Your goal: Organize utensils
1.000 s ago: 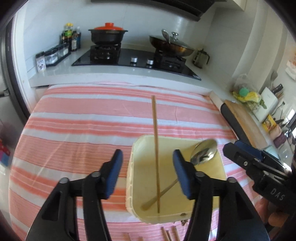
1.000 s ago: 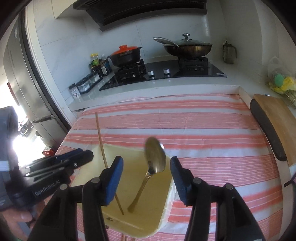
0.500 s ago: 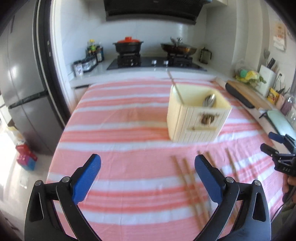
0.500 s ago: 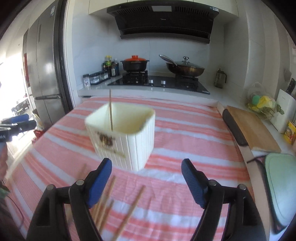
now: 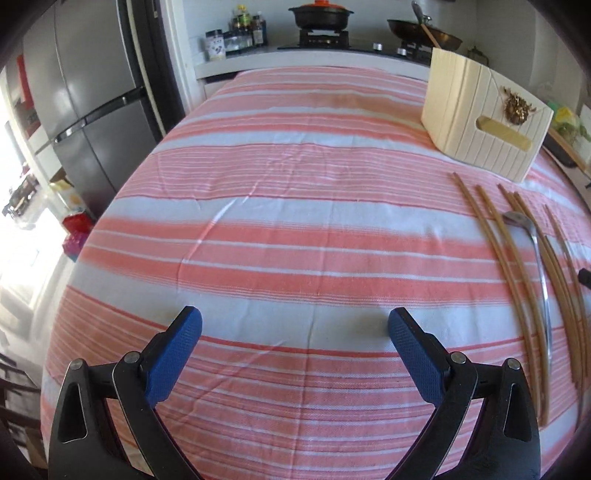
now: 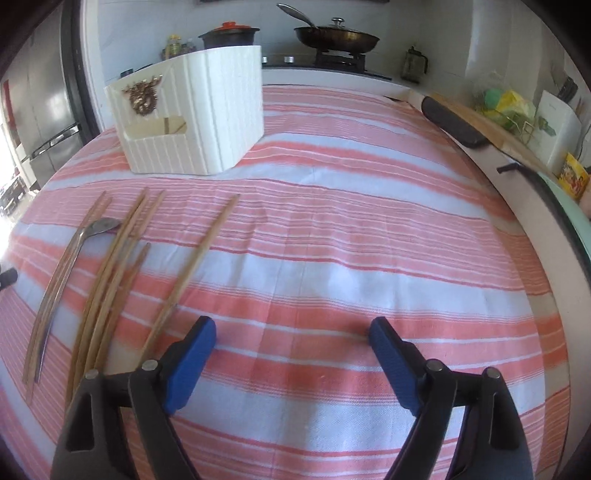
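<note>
A cream ribbed utensil box (image 5: 484,118) stands on the striped cloth at the far right of the left wrist view and at the far left of the right wrist view (image 6: 192,114). Several wooden chopsticks (image 5: 506,280) and a metal spoon (image 5: 539,266) lie on the cloth in front of the box; they also show in the right wrist view, chopsticks (image 6: 118,266) and spoon (image 6: 70,266). My left gripper (image 5: 295,328) is open and empty, low over bare cloth, left of the utensils. My right gripper (image 6: 291,332) is open and empty, right of the chopsticks.
The table carries a pink-and-white striped cloth (image 5: 295,221). Behind it is a counter with a stove, a red-lidded pot (image 5: 320,13) and a wok (image 6: 336,35). A fridge (image 5: 92,110) stands left. A cutting board (image 6: 476,118) lies at the right edge.
Both grippers have pulled back from above the box and dropped low over the cloth near the table's front. Both jaws have opened wider. The loose chopsticks and spoon on the cloth have come into view.
</note>
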Tool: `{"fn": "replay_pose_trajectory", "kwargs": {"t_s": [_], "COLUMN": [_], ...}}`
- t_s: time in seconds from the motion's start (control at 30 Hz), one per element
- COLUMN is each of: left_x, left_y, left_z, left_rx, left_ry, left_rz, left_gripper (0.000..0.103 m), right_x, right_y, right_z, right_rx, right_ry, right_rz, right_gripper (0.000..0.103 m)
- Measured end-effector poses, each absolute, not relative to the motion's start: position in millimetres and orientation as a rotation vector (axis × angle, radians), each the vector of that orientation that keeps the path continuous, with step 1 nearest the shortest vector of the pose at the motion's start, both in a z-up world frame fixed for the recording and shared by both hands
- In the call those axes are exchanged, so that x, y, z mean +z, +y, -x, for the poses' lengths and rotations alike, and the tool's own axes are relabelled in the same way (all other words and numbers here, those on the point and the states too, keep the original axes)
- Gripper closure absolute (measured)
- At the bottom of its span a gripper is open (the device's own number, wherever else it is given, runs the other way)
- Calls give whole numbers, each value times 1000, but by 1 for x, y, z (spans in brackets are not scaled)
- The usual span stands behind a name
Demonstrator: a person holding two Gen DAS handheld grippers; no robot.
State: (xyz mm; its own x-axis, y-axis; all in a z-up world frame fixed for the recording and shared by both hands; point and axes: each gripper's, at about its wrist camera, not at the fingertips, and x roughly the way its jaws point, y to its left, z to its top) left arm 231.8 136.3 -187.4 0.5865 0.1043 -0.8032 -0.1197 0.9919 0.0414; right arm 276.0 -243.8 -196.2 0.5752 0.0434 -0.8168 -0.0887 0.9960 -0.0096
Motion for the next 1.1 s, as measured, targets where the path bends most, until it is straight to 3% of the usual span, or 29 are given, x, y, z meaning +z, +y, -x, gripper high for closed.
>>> {"fn": "replay_pose_trajectory", "kwargs": {"t_s": [1.1], "left_x": [-193], "left_y": [141], "left_z": [-235], "left_rx": [122], "left_ry": [950], "left_rz": [73], "left_gripper": [0], "right_x": [-199], "right_y": [-241], "right_z": [-277], "right_rx": [72], "right_ry": [969], "right_rz": [61], "right_gripper": [0]}}
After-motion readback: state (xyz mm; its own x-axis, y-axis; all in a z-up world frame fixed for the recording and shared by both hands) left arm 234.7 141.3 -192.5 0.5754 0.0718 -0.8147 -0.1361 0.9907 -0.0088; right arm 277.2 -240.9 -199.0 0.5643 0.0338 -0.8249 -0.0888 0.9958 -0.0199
